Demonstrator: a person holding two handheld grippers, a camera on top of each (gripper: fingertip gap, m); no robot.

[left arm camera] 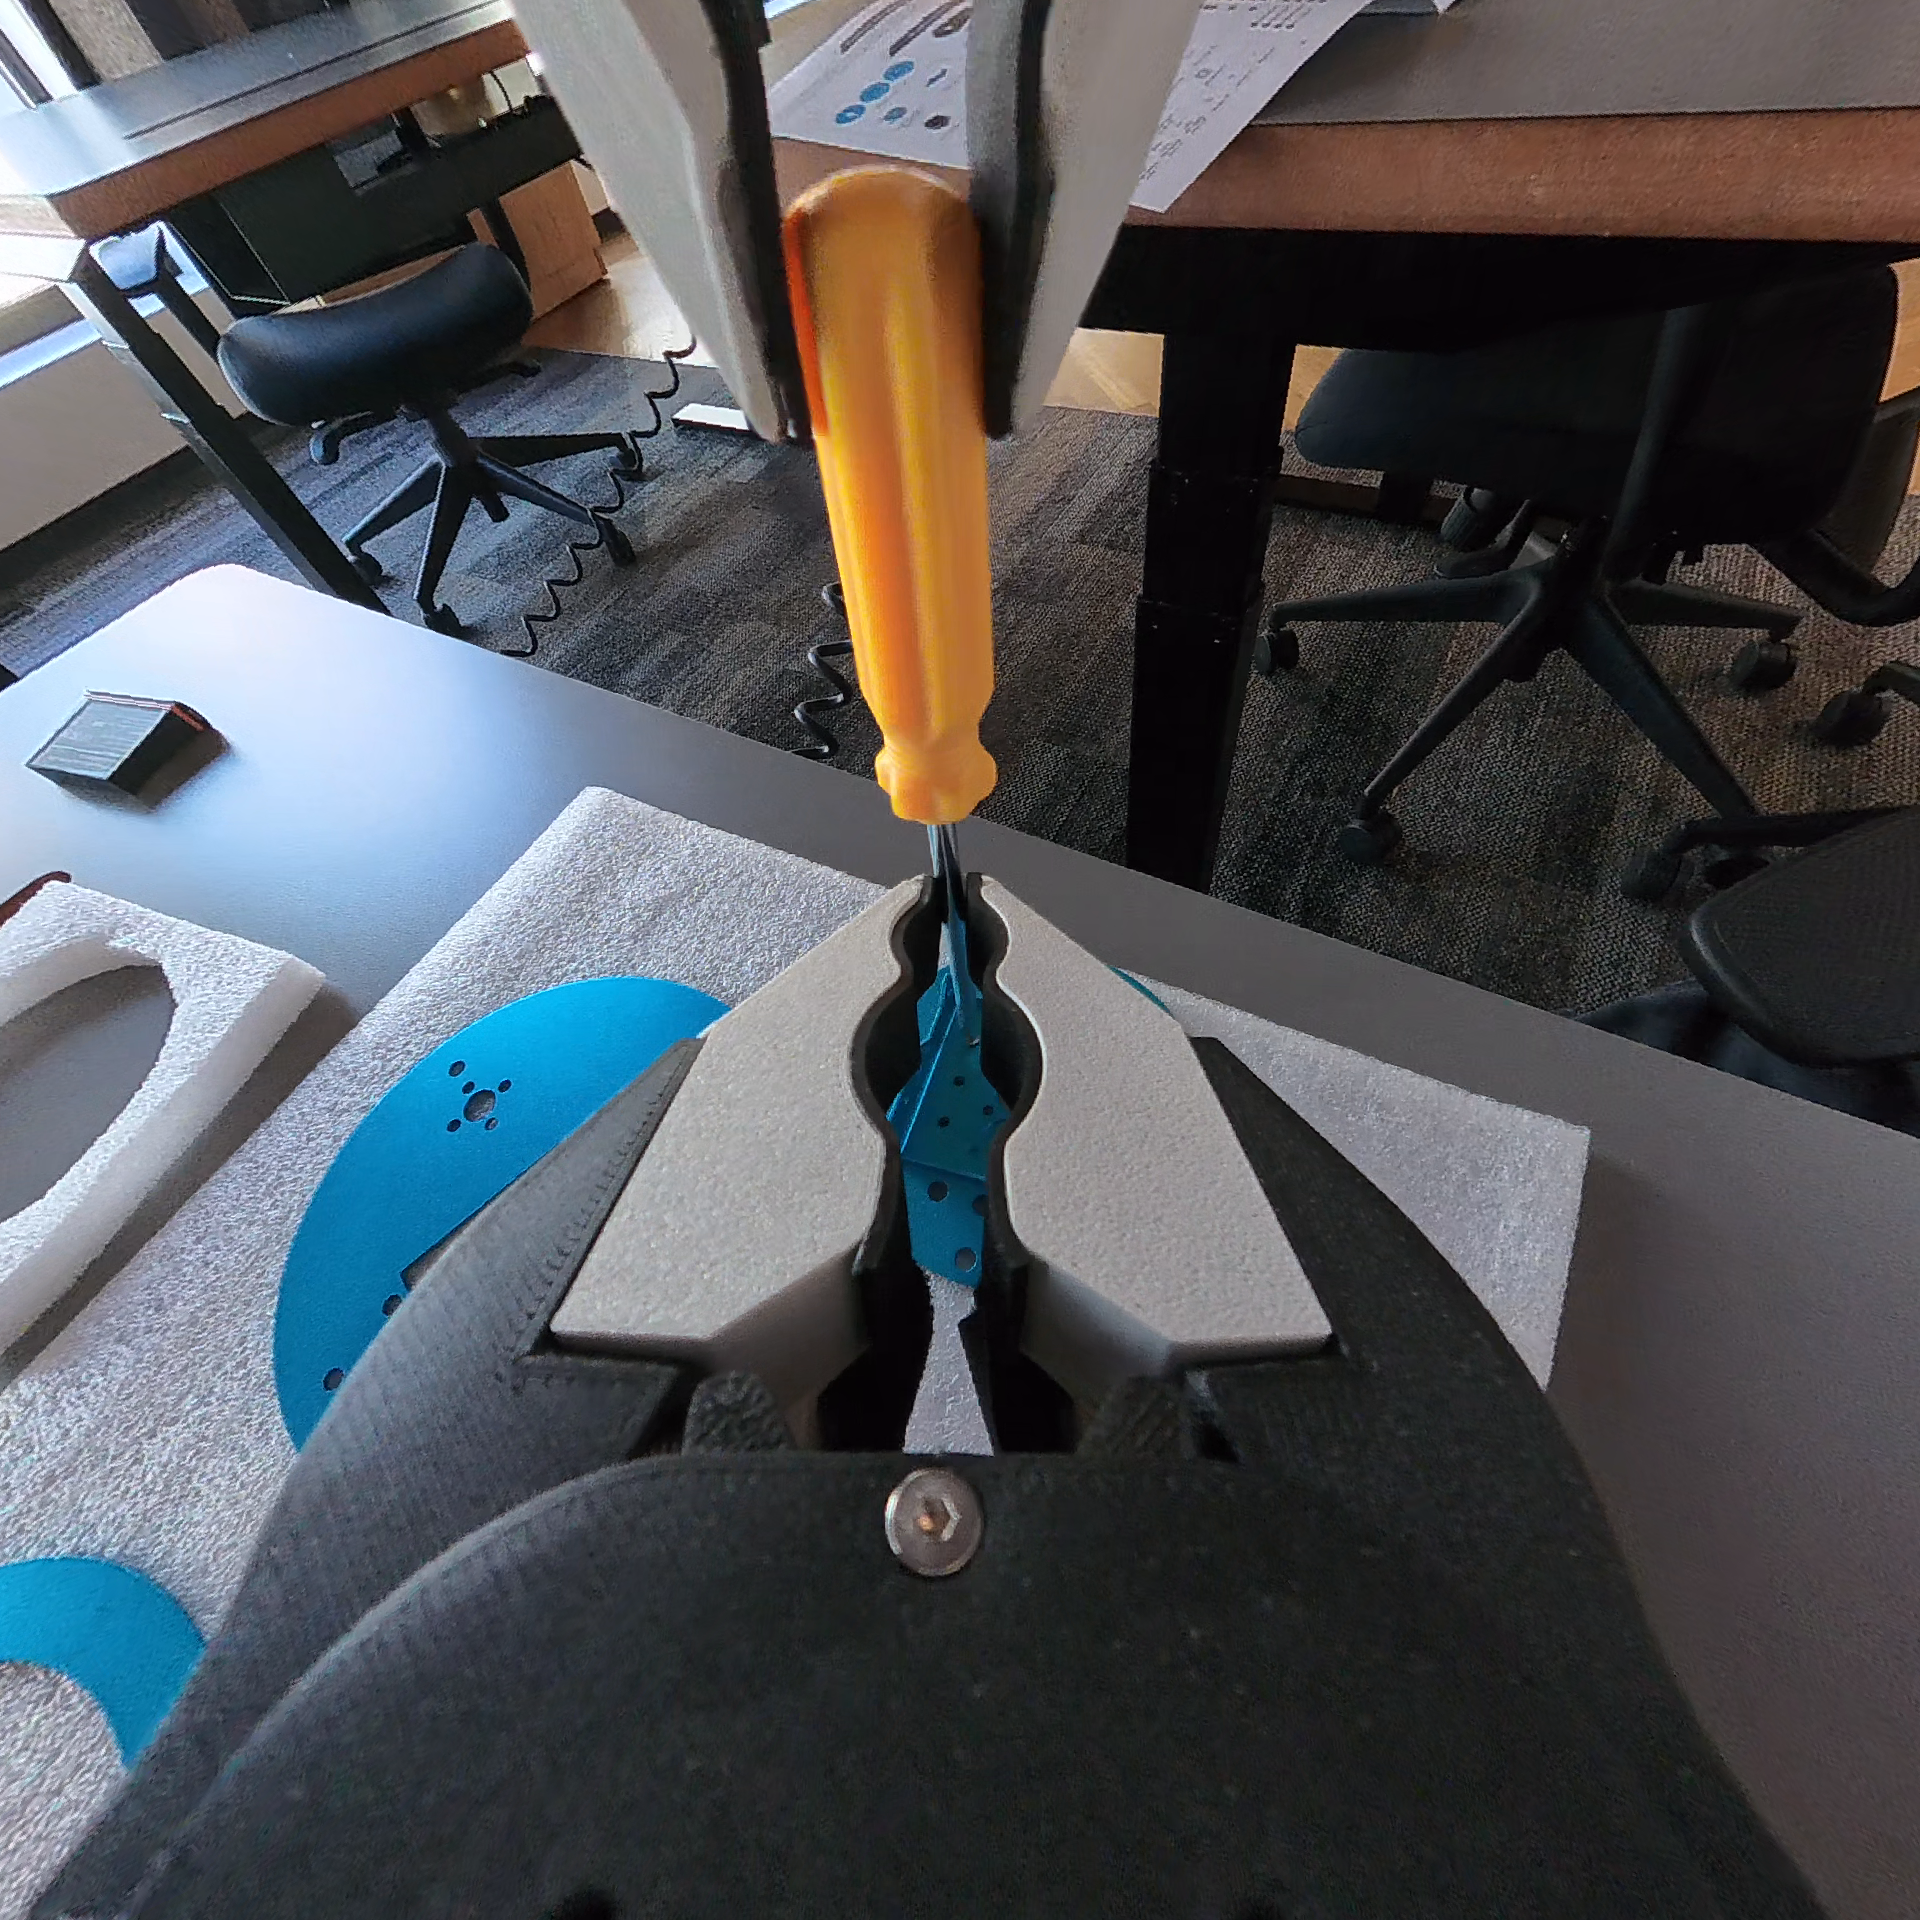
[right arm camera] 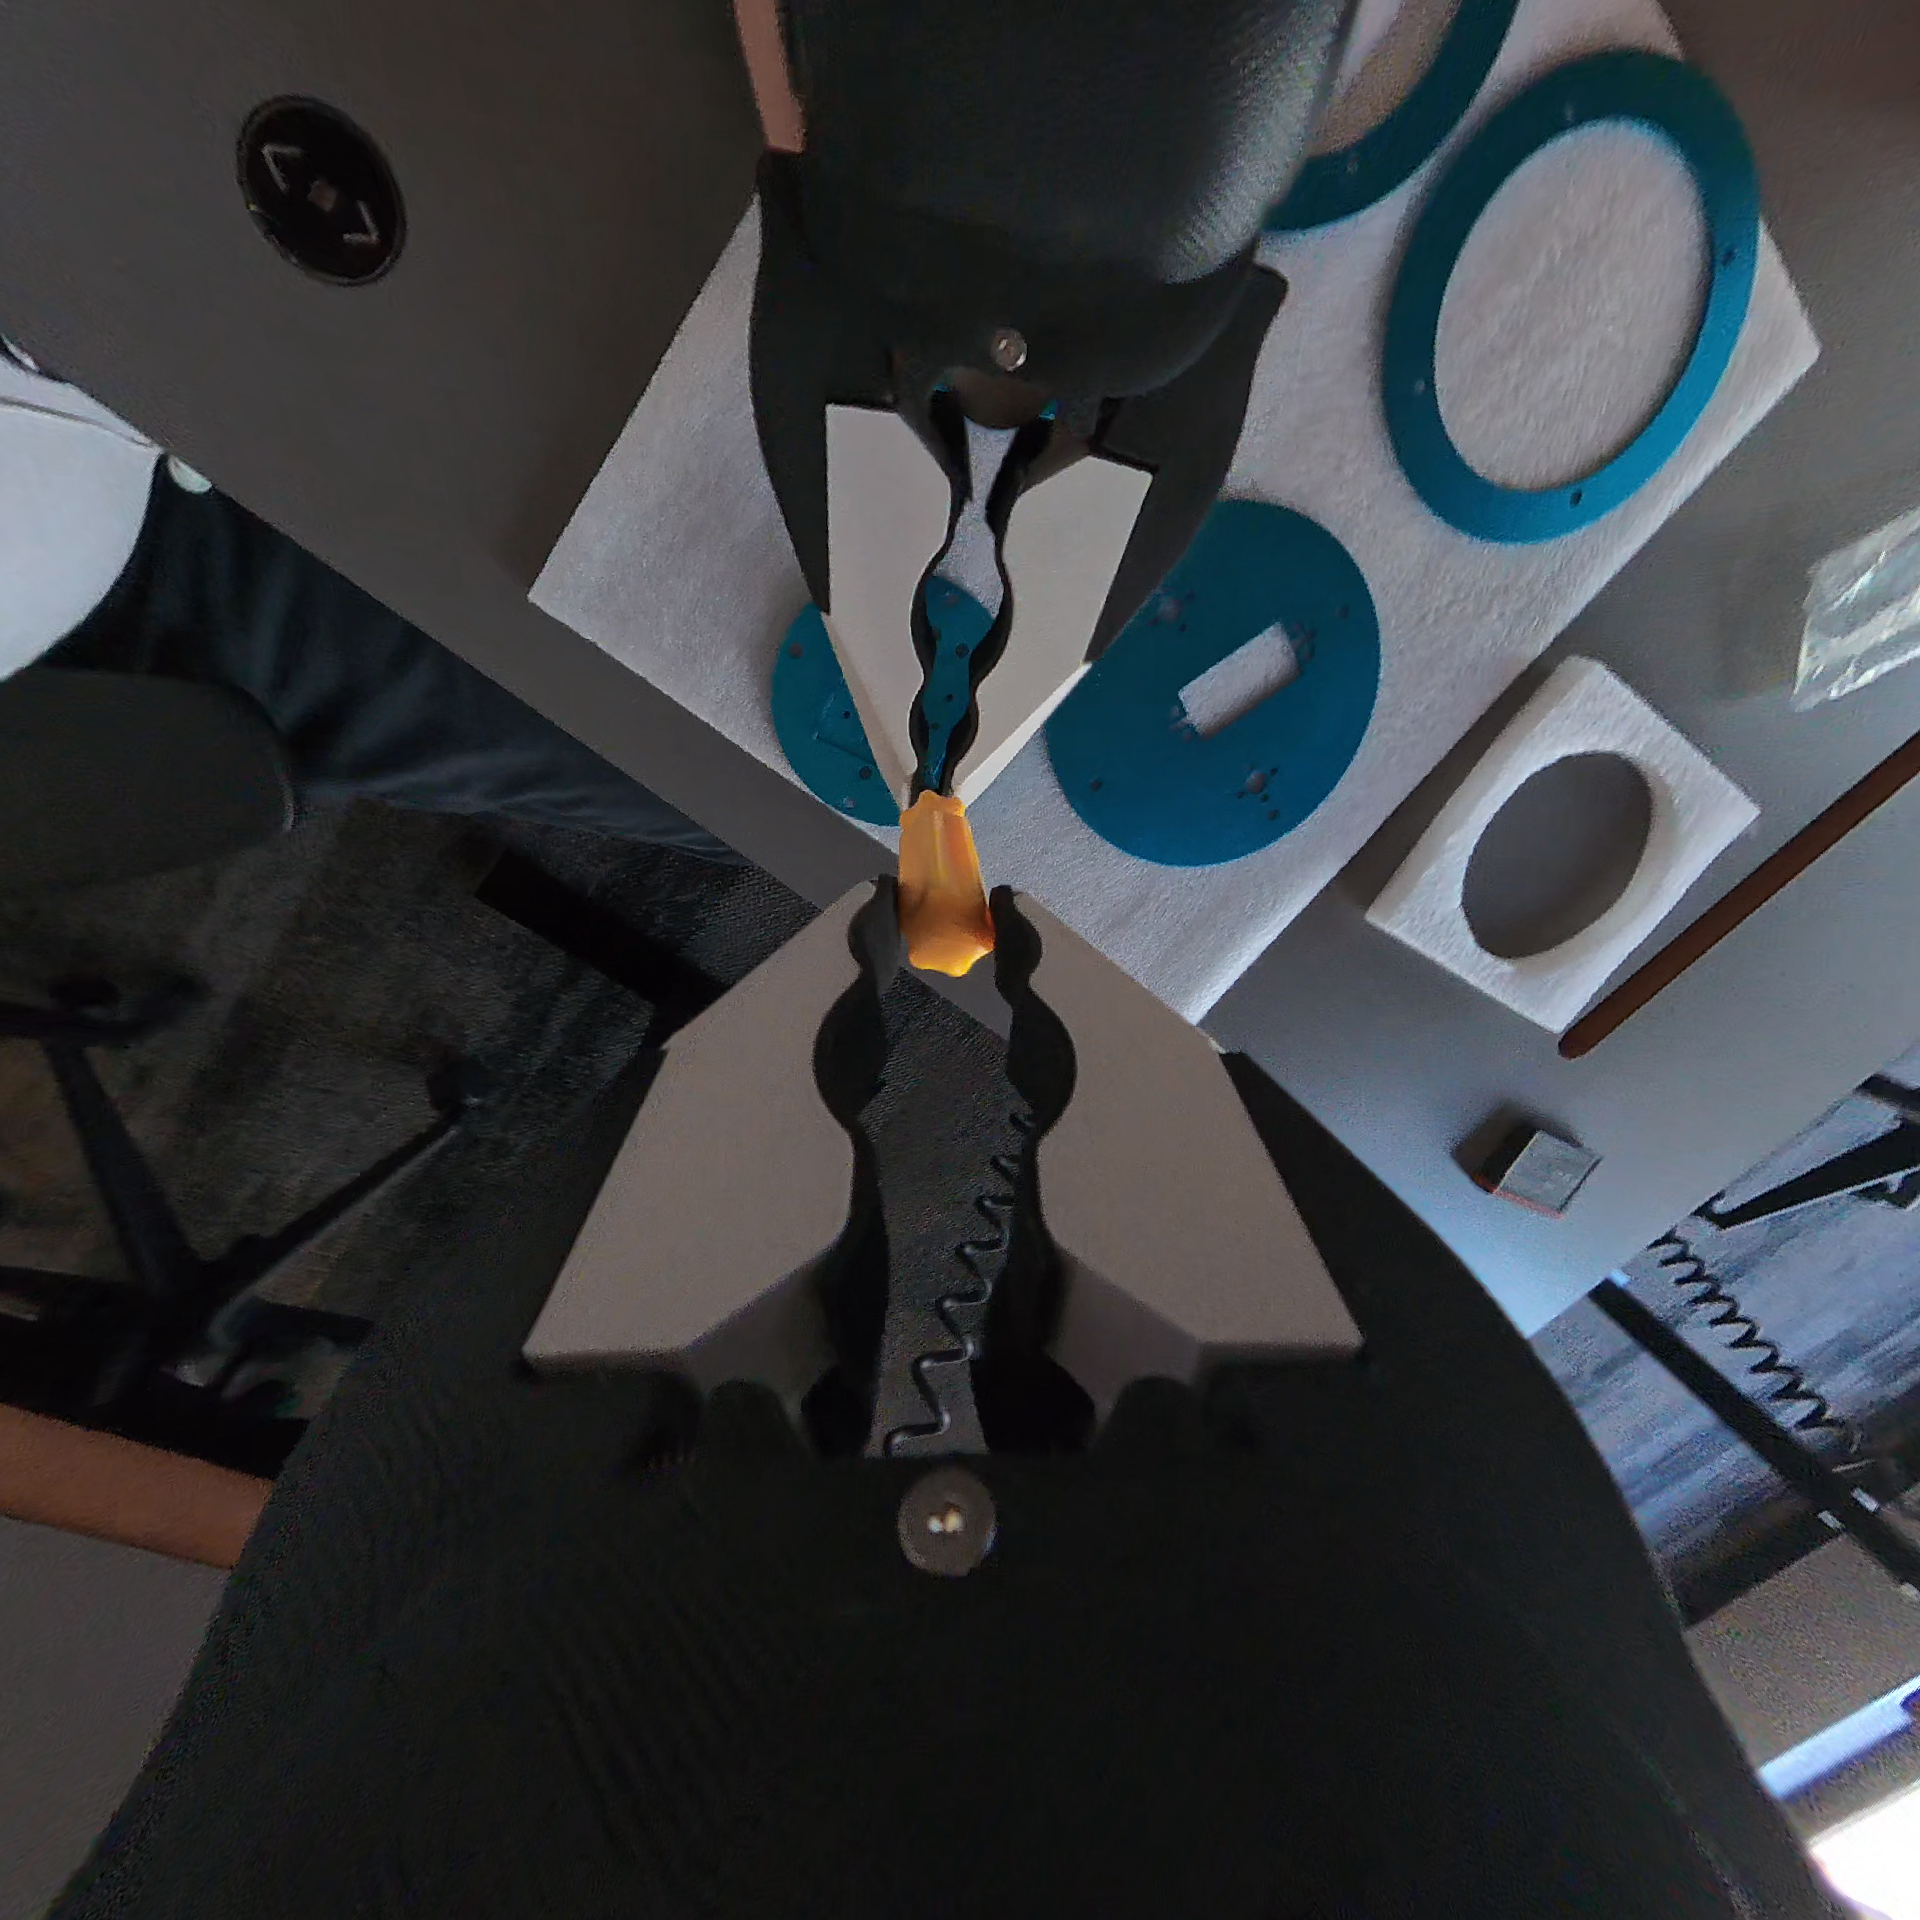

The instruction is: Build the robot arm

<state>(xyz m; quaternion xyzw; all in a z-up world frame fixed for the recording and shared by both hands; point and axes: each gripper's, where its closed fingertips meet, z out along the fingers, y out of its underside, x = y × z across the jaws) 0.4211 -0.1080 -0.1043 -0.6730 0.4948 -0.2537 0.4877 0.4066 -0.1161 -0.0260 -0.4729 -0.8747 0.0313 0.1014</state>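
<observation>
My left gripper (left arm camera: 951, 899) is shut on a small blue perforated metal bracket (left arm camera: 951, 1132), held edge-up above a white foam sheet (left arm camera: 644, 894). My right gripper (right arm camera: 942, 909) is shut on the orange handle of a screwdriver (right arm camera: 940, 883). In the left wrist view the right gripper (left arm camera: 896, 416) comes from above with the screwdriver (left arm camera: 904, 520) pointing down, and its thin shaft goes between my left fingertips to the bracket. In the right wrist view the left gripper (right arm camera: 940, 774) shows farther off with the bracket (right arm camera: 951, 665) between its fingers.
On the foam sheet lie a blue disc (left arm camera: 499, 1122), a slotted blue disc (right arm camera: 1216, 686) and a blue ring (right arm camera: 1579, 301). A foam block with an oval hole (right arm camera: 1558, 842), a small dark box (left arm camera: 125, 743) and a clear bag (right arm camera: 1870, 613) lie nearby. The table edge (left arm camera: 1143, 873), a stool (left arm camera: 384, 332) and office chairs (left arm camera: 1610, 416) are beyond. My hands' fingertips stand some 8 cm from each other.
</observation>
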